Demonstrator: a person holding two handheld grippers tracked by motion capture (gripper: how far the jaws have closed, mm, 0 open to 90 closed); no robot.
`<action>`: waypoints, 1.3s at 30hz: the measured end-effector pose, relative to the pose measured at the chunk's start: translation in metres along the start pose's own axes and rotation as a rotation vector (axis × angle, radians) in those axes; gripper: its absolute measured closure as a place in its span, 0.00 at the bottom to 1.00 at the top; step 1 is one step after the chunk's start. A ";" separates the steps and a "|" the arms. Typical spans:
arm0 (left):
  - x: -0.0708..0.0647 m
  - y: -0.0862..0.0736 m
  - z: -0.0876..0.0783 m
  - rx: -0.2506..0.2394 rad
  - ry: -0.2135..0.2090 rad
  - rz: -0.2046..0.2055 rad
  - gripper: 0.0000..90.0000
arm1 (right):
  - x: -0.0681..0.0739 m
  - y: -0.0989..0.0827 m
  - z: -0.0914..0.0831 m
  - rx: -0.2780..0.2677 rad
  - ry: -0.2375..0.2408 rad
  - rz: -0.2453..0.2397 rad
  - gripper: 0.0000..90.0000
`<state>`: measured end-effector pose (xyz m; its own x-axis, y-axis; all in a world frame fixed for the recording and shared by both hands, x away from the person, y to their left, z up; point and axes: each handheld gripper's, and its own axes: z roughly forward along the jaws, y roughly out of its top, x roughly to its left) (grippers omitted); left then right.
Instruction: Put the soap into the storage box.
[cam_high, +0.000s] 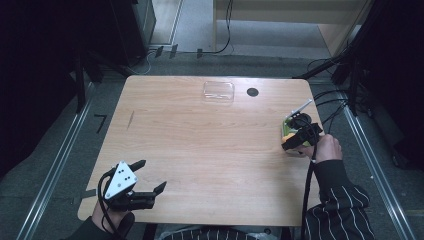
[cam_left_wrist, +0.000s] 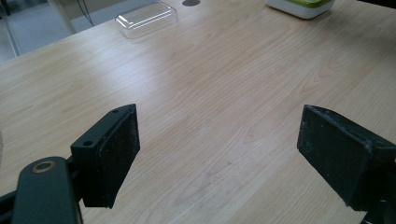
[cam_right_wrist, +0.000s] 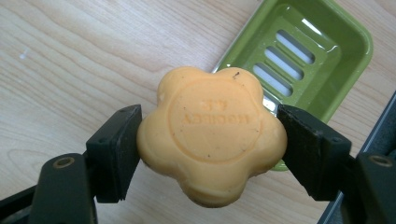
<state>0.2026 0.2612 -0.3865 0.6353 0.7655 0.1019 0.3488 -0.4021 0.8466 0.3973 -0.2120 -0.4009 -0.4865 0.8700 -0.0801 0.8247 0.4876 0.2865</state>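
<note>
An orange flower-shaped soap bar (cam_right_wrist: 212, 133) is pinched between the two black pads of my right gripper (cam_right_wrist: 210, 149), which is shut on it. The soap hangs just above the wood, in front of the corner of a green slotted soap dish (cam_right_wrist: 327, 60). From above, the right gripper (cam_high: 295, 139) and the soap (cam_high: 288, 144) are near the table's right edge, beside the dish (cam_high: 285, 127). My left gripper (cam_high: 152, 175) rests at the table's front left corner. Its jaws stand wide apart with nothing between them (cam_left_wrist: 215, 154).
A clear plastic lid (cam_high: 218, 91) lies at the back middle of the wooden table (cam_high: 200, 140), with a round black cable hole (cam_high: 252, 92) beside it. The lid (cam_left_wrist: 147, 18) and the white-based dish (cam_left_wrist: 301, 5) lie far ahead of the left gripper. Cables trail off the right side.
</note>
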 end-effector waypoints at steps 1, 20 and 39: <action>0.000 0.000 0.000 0.000 -0.001 0.001 0.15 | -0.001 0.000 0.000 -0.001 -0.002 0.006 0.29; 0.000 0.000 0.001 0.004 -0.002 0.002 0.15 | -0.023 -0.001 0.014 -0.061 -0.036 0.086 0.29; 0.000 0.000 0.001 0.007 -0.004 0.005 0.15 | -0.041 -0.002 0.030 -0.092 -0.011 0.154 0.29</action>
<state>0.2035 0.2604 -0.3866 0.6400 0.7614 0.1039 0.3504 -0.4094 0.8424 0.4244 -0.2469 -0.4268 -0.3532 0.9347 -0.0392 0.8588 0.3405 0.3827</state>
